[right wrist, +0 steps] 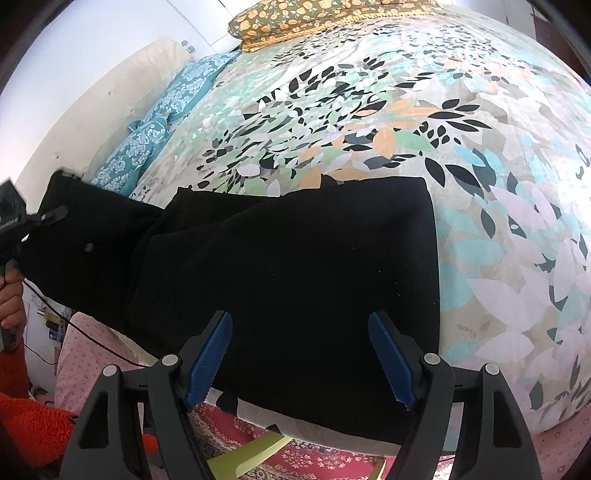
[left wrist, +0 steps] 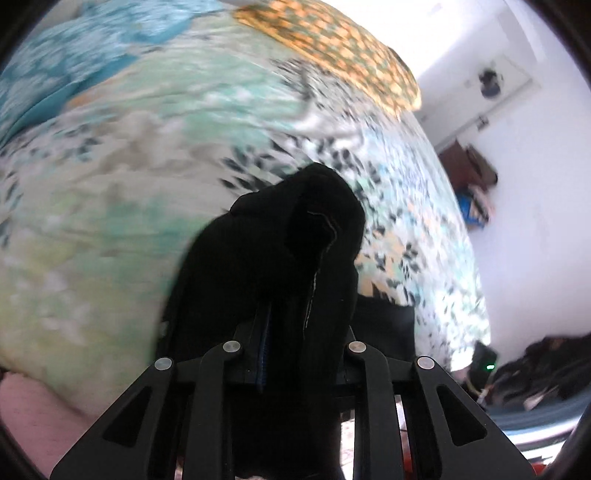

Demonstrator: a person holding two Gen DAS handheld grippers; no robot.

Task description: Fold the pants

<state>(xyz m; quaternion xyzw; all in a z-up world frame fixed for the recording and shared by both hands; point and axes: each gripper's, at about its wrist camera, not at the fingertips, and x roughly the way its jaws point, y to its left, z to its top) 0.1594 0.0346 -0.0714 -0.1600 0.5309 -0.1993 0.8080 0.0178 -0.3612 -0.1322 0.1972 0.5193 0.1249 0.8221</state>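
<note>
From my remote seat I see the black pants (right wrist: 280,266) lying across the near side of a bed, on a bedspread (right wrist: 406,122) printed with leaves in mint, black, peach, lilac and pale blue. Most of the garment rests flat with a straight right edge, while its left end is lifted off the bed toward the left gripper (left wrist: 295,332), whose jaws are pinched together on a bunched fold of the black cloth; that view is smeared with blur. My right gripper (right wrist: 301,354) hangs just above the near part of the pants with its blue pads (right wrist: 208,354) spread wide and nothing between them. At the head of the bed lies a mustard pillow (right wrist: 295,18) with orange flowers, and along the left side a teal patterned pillow (right wrist: 166,118) sits against a cream headboard or cushion (right wrist: 110,92) by the white wall (right wrist: 92,40). A pink dotted sheet (right wrist: 85,354) shows at the mattress edge, a red patterned rug (right wrist: 295,454) lies on the floor below, and a yellow-green object (right wrist: 251,450) pokes out beneath the bed's edge. A hand (right wrist: 11,295) above an orange fuzzy sleeve (right wrist: 33,424) grips the left tool's handle at the far left.
</note>
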